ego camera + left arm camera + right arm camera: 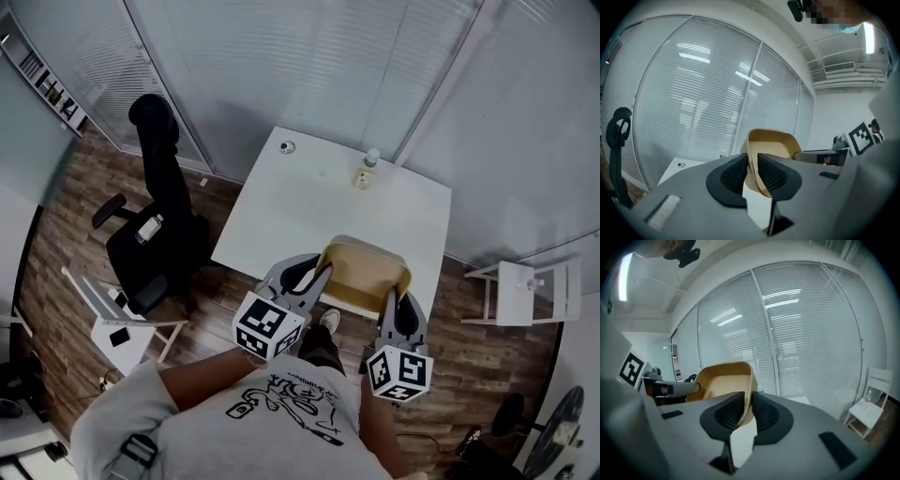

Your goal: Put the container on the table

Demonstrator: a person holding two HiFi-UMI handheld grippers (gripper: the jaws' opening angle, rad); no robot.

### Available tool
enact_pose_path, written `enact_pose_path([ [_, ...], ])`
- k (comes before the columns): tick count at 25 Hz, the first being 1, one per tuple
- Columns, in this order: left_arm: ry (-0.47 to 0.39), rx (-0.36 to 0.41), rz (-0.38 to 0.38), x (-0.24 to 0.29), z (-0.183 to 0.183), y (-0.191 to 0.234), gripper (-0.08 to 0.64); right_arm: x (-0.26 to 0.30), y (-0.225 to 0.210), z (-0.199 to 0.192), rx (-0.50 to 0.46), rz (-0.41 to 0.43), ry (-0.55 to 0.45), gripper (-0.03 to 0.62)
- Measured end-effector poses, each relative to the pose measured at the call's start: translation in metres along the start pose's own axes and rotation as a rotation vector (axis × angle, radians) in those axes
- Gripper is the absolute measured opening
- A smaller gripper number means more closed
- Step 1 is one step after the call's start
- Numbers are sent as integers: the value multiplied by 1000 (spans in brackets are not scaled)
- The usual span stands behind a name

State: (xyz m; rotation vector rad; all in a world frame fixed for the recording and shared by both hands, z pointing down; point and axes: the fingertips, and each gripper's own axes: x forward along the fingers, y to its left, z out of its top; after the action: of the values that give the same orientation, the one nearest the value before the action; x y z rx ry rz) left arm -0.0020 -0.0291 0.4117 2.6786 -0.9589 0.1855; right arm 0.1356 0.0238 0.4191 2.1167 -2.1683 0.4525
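A tan plastic container (361, 274) hangs between my two grippers, over the near edge of the white table (309, 206). My left gripper (317, 275) is shut on its left rim. My right gripper (389, 302) is shut on its right rim. In the left gripper view the black pads (736, 176) pinch the thin wall of the container (771, 143), with the table (679, 169) beyond. The right gripper view has the container (723, 379) to the left and its wall clamped between the pads (764, 414). The container looks empty.
A small bottle (366, 171) and a small round object (287, 147) stand near the table's far edge, by the blinds. A black office chair (155, 225) and a white stand (112, 319) are at the left. A white chair (520, 291) is at the right.
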Motion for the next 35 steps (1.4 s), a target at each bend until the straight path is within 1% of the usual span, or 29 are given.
enact_pose_path([
  [8,17,-2,32,90,16,-12,66,50,-78,27,-2,28,8,35],
  [15,13,-26,74,137,17,-10,66,82,-114,30,0,59,29,35],
  [24,27,-36,107,157,18,16,66,113,-114,28,-3,88,59,35],
  [32,65,-46,77,162,17,64,66,152,-88,24,-11,58,100,35],
  [35,88,-49,62,164,10,81,66,165,-80,16,-9,50,131,35],
])
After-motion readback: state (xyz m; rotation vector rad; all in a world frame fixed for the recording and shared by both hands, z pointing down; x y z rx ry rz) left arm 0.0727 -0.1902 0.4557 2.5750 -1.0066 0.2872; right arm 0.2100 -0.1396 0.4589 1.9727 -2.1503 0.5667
